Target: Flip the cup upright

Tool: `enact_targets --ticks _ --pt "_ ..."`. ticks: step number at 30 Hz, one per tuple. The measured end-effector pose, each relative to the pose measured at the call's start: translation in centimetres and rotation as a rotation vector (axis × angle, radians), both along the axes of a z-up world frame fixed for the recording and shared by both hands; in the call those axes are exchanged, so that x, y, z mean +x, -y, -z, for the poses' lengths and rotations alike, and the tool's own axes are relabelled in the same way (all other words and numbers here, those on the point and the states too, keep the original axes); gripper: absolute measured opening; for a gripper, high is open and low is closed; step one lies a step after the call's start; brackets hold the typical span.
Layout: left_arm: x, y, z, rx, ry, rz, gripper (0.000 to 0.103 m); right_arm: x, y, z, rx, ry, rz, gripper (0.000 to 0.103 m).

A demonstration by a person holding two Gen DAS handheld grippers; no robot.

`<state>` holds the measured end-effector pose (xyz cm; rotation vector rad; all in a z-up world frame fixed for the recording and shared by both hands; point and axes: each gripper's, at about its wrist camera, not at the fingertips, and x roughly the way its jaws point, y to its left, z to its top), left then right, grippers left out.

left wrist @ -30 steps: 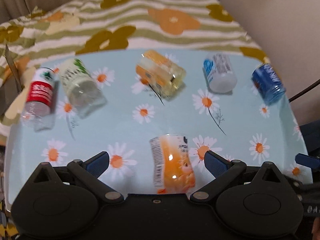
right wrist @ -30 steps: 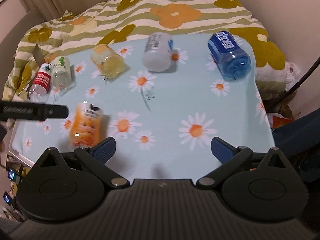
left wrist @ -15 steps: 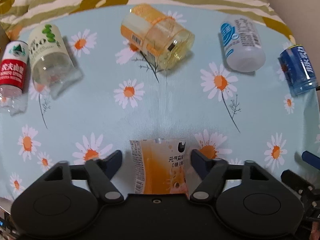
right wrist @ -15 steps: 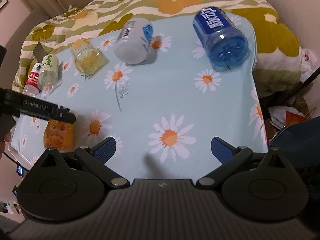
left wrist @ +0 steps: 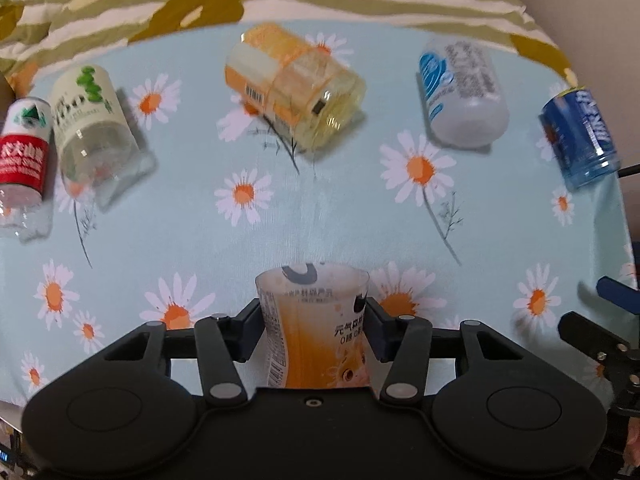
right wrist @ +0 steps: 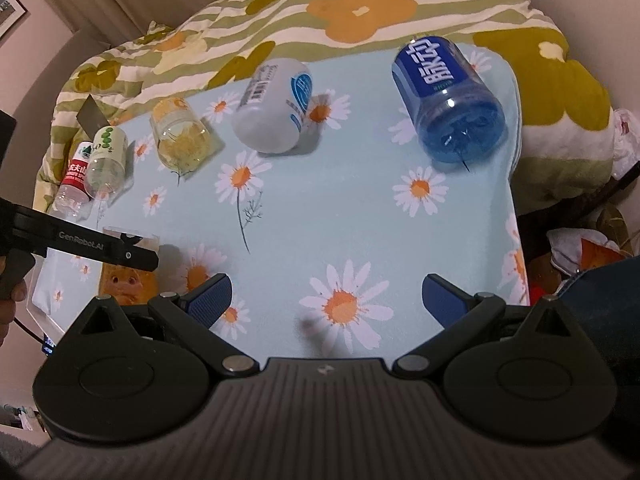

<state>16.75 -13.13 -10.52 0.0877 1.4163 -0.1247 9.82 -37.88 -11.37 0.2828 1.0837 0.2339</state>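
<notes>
**Orange cup gripped, flip not finished**

The orange cup point(left wrist: 316, 328), a cut-off drink bottle with an orange label, sits at the near edge of the daisy tablecloth point(left wrist: 320, 220), clamped at its sides by the left gripper point(left wrist: 314, 330). Its open rim faces away from the camera; whether it already stands upright is unclear. Release remains.

The right wrist view shows the right gripper point(right wrist: 326, 294) spread wide and empty, and the cup point(right wrist: 126, 276) from the side, near the blue bottle cup point(right wrist: 448, 100) and white one point(right wrist: 276, 108).
</notes>
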Motion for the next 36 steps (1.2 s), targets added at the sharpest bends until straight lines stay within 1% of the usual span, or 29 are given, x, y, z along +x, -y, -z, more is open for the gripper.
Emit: enact_targets --ticks 2,5,7,9,13,15,17,19,22,27,32,36 --pt "-0.4 -0.1 -0.9 -0.012 0.036 0.002 0.056 -0.1 -0.3 -0.5 -0.003 0.013 -0.004 0.103" --pt "-1.1 -0.7 -2.2 -0.052 0.103 -0.023 0.056 -0.2 -0.8 -1.3 -0.014 0.037 -0.02 0.103" --pt "-1.7 -1.4 -2.9 -0.074 0.172 -0.042 0.056 -0.2 -1.4 -1.7 -0.022 0.048 -0.032 0.103" --pt "-2.7 -1.6 -3.1 -0.078 0.268 -0.038 0.057 -0.3 -2.0 -1.8 -0.027 0.059 -0.043 0.103" --pt "-4.8 -2.2 -2.8 -0.084 0.456 -0.036 0.057 -0.2 -3.5 -1.5 -0.051 0.078 -0.062 0.103" --pt "-5.8 -2.5 -2.3 -0.089 0.535 -0.041 0.057 -0.1 -4.2 -1.2 -0.063 0.086 -0.068 0.103" --pt "-6.5 -2.9 -1.7 -0.097 0.598 -0.052 0.057 -0.1 -4.8 -0.7 -0.067 0.091 -0.066 0.103" --pt "-7.0 -3.1 -1.1 -0.109 0.643 -0.062 0.057 -0.1 -5.4 -0.2 -0.069 0.092 -0.064 0.103" --pt "-7.3 -3.3 0.0 -0.125 0.683 -0.063 0.057 -0.2 -6.1 0.5 -0.076 0.091 -0.064 0.103" --pt "-8.0 -3.3 1.0 -0.11 0.723 -0.042 0.058 -0.5 -7.1 1.0 -0.095 0.103 -0.097 0.103" --pt "-8.3 -2.6 1.0 -0.073 0.719 -0.005 0.059 -0.7 -7.4 1.1 -0.097 0.1 -0.102 0.103" --pt "-8.1 -2.7 1.0 -0.069 0.699 0.01 0.059 -0.8 -7.5 0.9 -0.099 0.107 -0.1 0.103"
